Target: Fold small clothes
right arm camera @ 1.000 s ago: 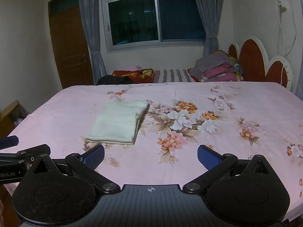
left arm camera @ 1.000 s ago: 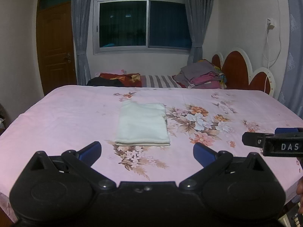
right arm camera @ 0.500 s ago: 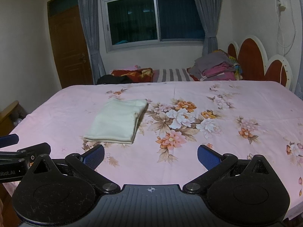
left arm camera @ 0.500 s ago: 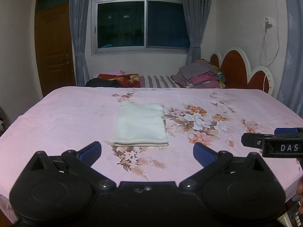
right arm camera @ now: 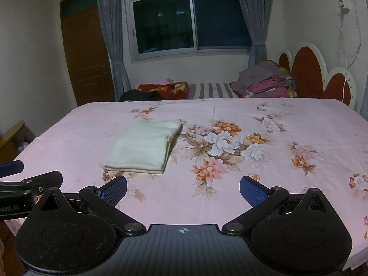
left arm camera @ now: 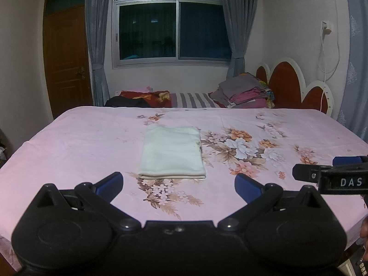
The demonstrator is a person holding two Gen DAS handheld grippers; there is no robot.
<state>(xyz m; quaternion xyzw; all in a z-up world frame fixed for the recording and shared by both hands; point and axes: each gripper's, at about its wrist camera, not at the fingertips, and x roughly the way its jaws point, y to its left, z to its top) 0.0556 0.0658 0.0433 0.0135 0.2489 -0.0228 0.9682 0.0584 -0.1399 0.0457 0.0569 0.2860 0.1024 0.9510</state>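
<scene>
Nearest to me, the left gripper hangs over the foot of the bed, its jaws spread wide with nothing between them. The right gripper hovers just beside it, jaws likewise spread and empty. Neither touches any cloth.

A little further in, on the pink floral bedsheet, lies the pale cream garment, folded into a neat flat rectangle with layered edges showing along its near and right sides. I judge this piece is done; nothing unfolded shows within reach, so what is left, if anything, I cannot tell.

Beyond, at the far side of the bed, sits a pile of grey and pink clothes next to the scalloped red headboard, then the dark window between grey curtains.

The left wrist view catches the right gripper's side, marked "DAS", and squares the garment head-on. The right wrist view shows the stacked layers along its right side more plainly, plus a wooden edge at far left.
</scene>
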